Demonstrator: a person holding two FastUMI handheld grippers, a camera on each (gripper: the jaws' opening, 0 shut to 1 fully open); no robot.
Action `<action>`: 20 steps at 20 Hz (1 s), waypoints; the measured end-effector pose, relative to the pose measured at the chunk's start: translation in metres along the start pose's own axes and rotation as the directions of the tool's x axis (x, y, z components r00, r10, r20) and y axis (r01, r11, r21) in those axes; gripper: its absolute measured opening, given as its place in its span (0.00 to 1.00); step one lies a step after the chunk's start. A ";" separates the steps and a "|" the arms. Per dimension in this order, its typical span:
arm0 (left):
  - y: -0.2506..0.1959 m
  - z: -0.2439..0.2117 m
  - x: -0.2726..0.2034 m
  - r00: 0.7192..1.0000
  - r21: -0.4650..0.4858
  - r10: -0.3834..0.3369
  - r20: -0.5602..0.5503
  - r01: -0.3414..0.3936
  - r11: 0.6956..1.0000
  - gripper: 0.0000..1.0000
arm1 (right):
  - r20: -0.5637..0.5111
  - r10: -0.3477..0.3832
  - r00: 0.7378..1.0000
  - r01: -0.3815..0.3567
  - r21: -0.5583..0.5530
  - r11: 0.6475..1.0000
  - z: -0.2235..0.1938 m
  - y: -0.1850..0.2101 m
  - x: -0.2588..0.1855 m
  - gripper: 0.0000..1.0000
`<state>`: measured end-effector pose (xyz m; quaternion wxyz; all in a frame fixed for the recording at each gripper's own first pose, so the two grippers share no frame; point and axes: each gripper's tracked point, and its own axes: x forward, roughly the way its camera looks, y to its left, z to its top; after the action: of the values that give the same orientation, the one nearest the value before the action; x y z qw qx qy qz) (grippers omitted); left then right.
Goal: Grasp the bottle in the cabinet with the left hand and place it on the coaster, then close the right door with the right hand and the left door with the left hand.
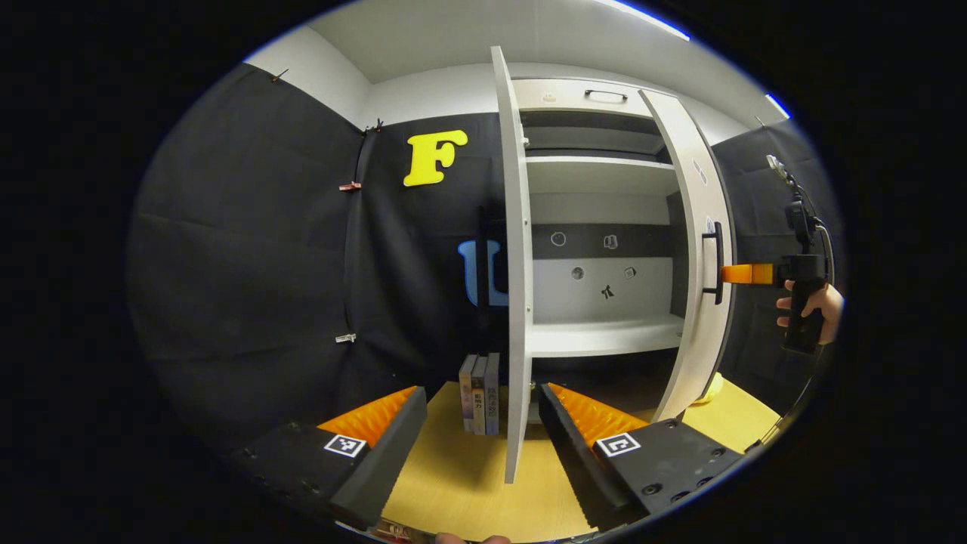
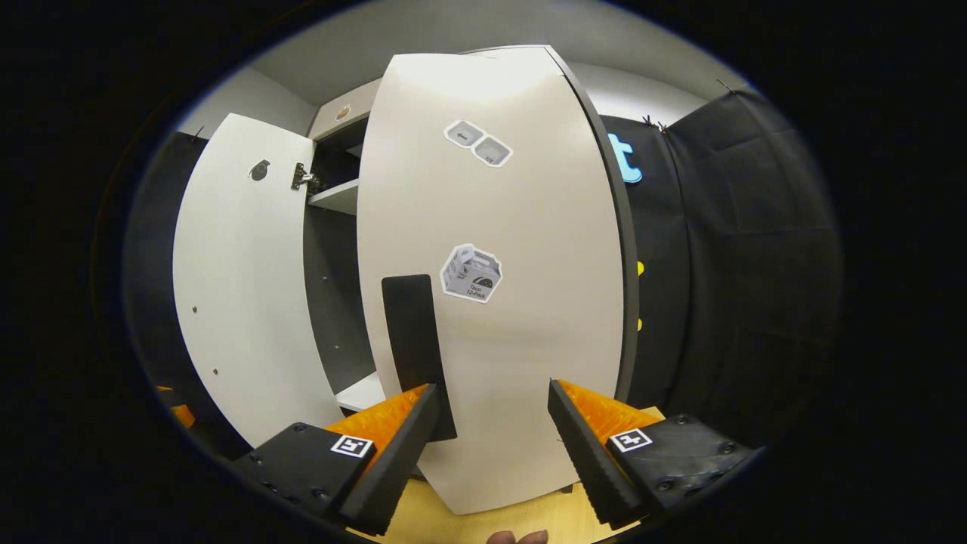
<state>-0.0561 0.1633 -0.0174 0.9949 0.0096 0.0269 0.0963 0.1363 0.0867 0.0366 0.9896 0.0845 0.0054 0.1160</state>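
Right gripper point(image 2: 489, 404) open against right door point(image 2: 521, 227); sticker point(image 2: 471, 273) text unreadable.

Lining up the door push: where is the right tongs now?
In the left gripper view the right tongs sits far right, at the right door's handle. In the right gripper view it faces that door's outer face, open.

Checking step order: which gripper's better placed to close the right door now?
Right. Its open jaws face the right door, close to its handle. In the left gripper view, the right gripper is at that door's handle, while the left gripper straddles the left door edge.
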 end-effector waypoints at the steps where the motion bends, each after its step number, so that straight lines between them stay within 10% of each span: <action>1: 0.002 -0.001 0.003 1.000 -0.002 -0.002 0.000 0.002 1.000 0.95 | -0.002 -0.001 1.000 0.001 0.004 1.000 0.000 0.004 0.006 0.98; 20: 0.073 0.051 0.070 0.998 0.042 0.035 0.057 -0.037 0.998 0.95 | 0.000 -0.070 0.998 0.070 -0.077 0.995 -0.003 0.018 0.035 0.98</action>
<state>0.0010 0.2478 0.0314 0.9929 0.0345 0.0007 0.1134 0.1660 0.1125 0.0366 0.9956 0.0462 0.0052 0.0817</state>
